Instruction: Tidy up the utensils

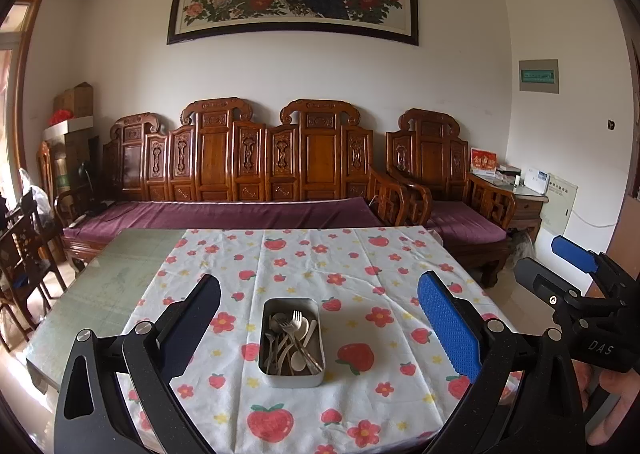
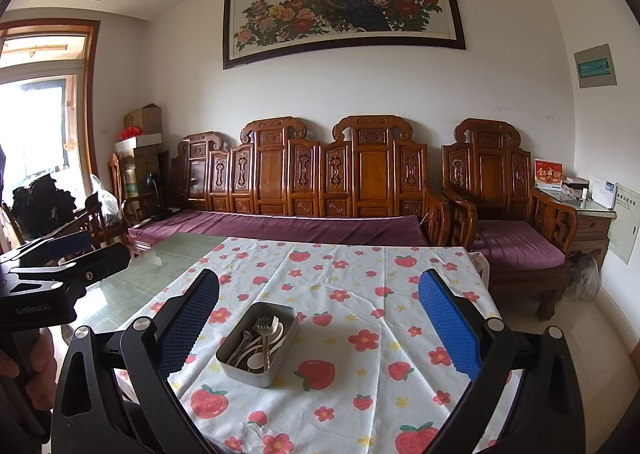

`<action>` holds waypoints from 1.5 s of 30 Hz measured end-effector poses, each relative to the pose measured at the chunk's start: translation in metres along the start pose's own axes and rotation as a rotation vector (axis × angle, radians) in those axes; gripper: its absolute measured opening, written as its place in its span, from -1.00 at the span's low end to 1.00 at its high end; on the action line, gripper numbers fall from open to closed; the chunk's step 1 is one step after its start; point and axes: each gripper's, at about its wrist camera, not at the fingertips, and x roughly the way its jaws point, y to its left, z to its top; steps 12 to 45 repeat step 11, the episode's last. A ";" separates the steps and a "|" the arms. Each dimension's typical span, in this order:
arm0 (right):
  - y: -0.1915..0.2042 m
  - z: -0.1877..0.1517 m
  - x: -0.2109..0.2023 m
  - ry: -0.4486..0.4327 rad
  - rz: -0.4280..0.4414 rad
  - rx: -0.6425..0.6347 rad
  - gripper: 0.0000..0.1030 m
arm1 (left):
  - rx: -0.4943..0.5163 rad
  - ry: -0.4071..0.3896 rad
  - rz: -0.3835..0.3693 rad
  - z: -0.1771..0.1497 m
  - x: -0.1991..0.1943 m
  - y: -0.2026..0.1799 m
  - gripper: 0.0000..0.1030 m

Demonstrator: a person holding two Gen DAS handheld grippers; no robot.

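both claws wide and holding nothing: left claw (image 1: 320, 334) hangs right over the tin (image 1: 292, 374), right claw (image 2: 320, 328) has it ahead, nearer its left finger; utensils (image 1: 294, 340) lie jumbled inside, gathered or awaiting sorting

Both wrist cameras look forward from just above the near table edge, between their own blue-padded fingers, toward the carved wooden sofa (image 1: 248, 157) and peacock painting (image 2: 344, 1). They share the metal utensil tray (image 1: 269, 368), the left view facing it head-on, the right seeing it obliquely.
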 end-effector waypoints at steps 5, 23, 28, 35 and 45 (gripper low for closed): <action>0.000 0.000 0.000 0.002 0.001 0.000 0.95 | 0.000 0.001 -0.002 0.003 -0.001 0.000 0.85; -0.001 0.001 0.000 0.002 0.000 0.000 0.95 | -0.001 0.002 -0.001 0.003 -0.001 0.001 0.85; -0.001 0.001 0.000 0.002 0.000 0.000 0.95 | -0.001 0.002 -0.001 0.003 -0.001 0.001 0.85; -0.001 0.001 0.000 0.002 0.000 0.000 0.95 | -0.001 0.002 -0.001 0.003 -0.001 0.001 0.85; -0.001 0.001 0.000 0.002 0.000 0.000 0.95 | -0.001 0.002 -0.001 0.003 -0.001 0.001 0.85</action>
